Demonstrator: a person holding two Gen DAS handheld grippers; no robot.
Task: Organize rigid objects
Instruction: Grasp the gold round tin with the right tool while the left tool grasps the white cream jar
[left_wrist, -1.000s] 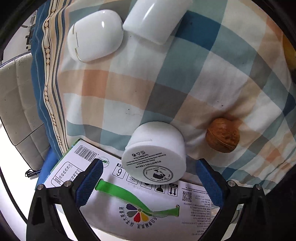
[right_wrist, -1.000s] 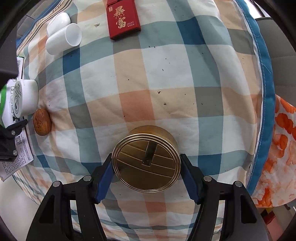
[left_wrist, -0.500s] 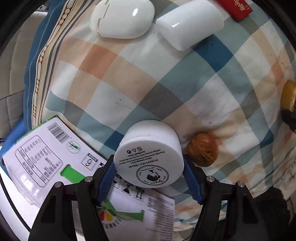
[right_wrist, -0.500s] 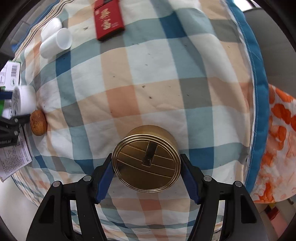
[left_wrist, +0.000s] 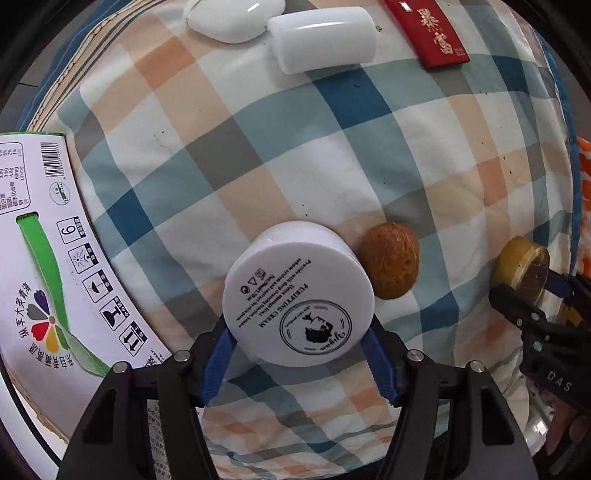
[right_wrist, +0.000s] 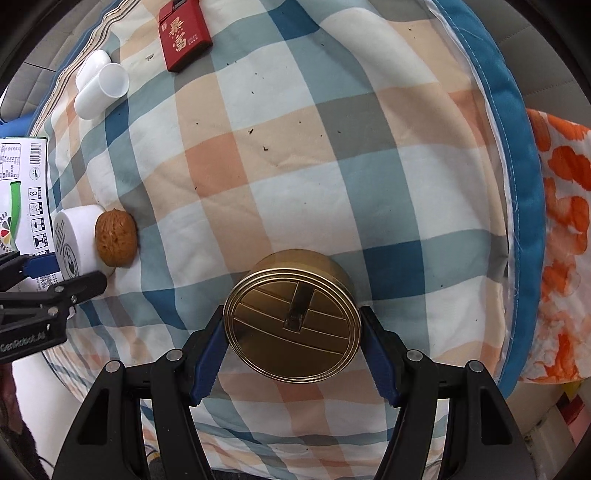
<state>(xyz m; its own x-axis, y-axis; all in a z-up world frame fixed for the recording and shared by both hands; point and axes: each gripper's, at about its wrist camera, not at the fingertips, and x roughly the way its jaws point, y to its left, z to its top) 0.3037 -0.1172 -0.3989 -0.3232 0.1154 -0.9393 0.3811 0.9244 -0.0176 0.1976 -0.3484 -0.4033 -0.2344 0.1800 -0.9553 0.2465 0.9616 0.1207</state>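
My left gripper (left_wrist: 299, 363) is shut on a white cream jar (left_wrist: 298, 293), held bottom-up over the checked cloth; the jar also shows in the right wrist view (right_wrist: 75, 240). A brown walnut (left_wrist: 390, 260) lies right beside the jar, also seen in the right wrist view (right_wrist: 115, 242). My right gripper (right_wrist: 293, 363) is shut on a round gold tin (right_wrist: 295, 314), which appears at the right edge of the left wrist view (left_wrist: 522, 267).
A white tube (left_wrist: 323, 38), a white oval case (left_wrist: 232, 16) and a red box (left_wrist: 432, 33) lie at the far end of the cloth. A printed carton (left_wrist: 40, 266) lies at the left. An orange-patterned cloth (right_wrist: 561, 240) lies at the right.
My left gripper closed on the cream jar and swung right with it, away from the carton. My right gripper kept its hold on the gold tin.
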